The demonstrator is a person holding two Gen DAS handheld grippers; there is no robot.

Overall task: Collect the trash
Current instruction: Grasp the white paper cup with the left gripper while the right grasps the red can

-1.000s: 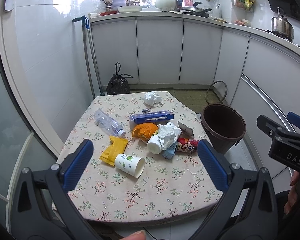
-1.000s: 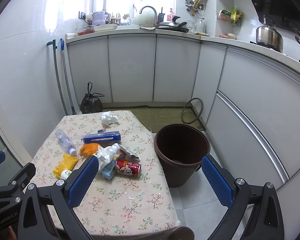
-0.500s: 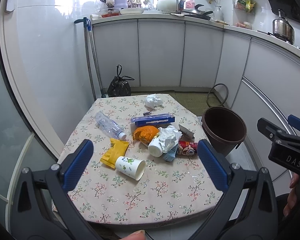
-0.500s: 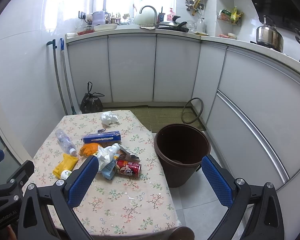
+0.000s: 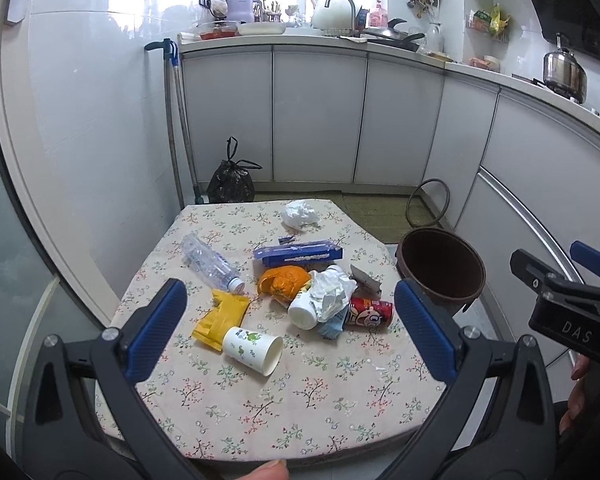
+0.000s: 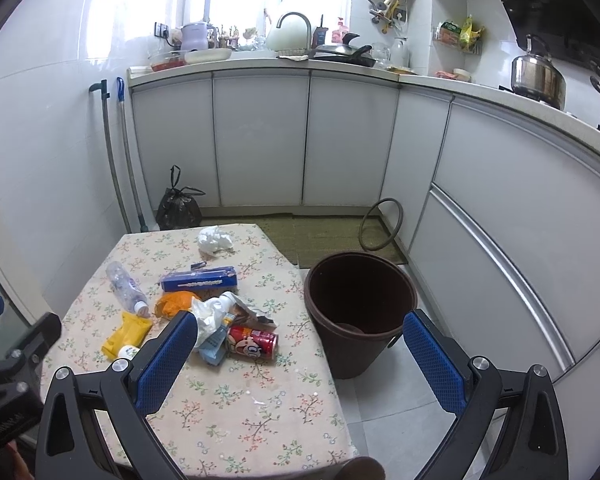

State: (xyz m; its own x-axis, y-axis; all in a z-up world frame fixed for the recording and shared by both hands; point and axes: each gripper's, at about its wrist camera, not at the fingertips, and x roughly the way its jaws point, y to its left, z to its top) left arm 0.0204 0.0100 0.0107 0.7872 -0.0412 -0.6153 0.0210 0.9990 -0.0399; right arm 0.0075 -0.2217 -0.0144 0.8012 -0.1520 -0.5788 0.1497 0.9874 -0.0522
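Observation:
Trash lies on a floral-cloth table (image 5: 284, 412): a paper cup (image 5: 253, 349) on its side, a yellow wrapper (image 5: 220, 318), a clear plastic bottle (image 5: 210, 258), an orange peel (image 5: 284, 282), a blue box (image 5: 298, 253), a white bottle under crumpled tissue (image 5: 324, 300), a red can (image 5: 370, 312) and a white paper ball (image 5: 300, 213). A brown bin (image 5: 440, 270) stands on the floor right of the table; it also shows in the right wrist view (image 6: 360, 308). My left gripper (image 5: 288, 334) is open and empty above the table's near side. My right gripper (image 6: 300, 364) is open and empty, over the table's right edge.
White kitchen cabinets (image 6: 260, 140) run along the back and right. A tied black bag (image 5: 232, 182) and mop handles (image 5: 176, 120) stand by the far left wall. A wire ring (image 6: 380, 224) leans on the cabinets behind the bin.
My left gripper has tilted up and drawn back slightly, so the table sits lower in its view. The right gripper has barely moved. No trash has moved.

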